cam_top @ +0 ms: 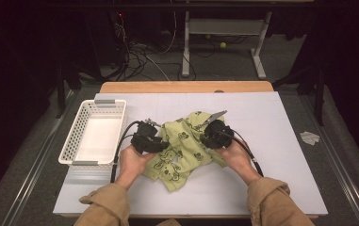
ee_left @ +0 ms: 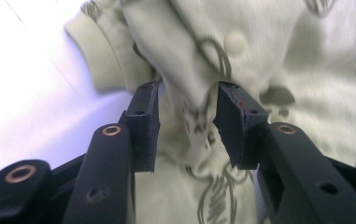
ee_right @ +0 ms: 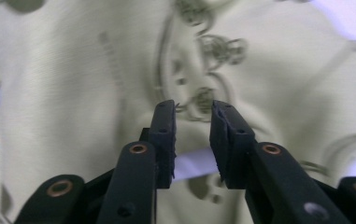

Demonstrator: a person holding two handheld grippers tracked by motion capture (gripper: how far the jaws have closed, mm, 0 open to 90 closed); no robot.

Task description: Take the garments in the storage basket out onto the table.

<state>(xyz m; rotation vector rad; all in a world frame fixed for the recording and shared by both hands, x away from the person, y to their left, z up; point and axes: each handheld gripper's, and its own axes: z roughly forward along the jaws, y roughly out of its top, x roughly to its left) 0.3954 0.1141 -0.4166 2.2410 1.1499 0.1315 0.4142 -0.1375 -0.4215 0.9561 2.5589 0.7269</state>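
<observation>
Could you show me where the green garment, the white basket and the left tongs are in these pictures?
garment (cam_top: 183, 153): high view, on the printed fabric between the two hands.
basket (cam_top: 75, 136): high view, on its perforated left wall.
left tongs (ee_left: 187, 119): left gripper view, midway between the two black tips, fabric bunched between them.

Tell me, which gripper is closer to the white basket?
The left. The left gripper is over the green garment, just beside the white basket. The right gripper is farther off, across the garment.

No readable txt, labels, brands or nos. anywhere; the pale green cotton garment (cam_top: 182, 148) carries only dark drawn figures, no letters.
</observation>
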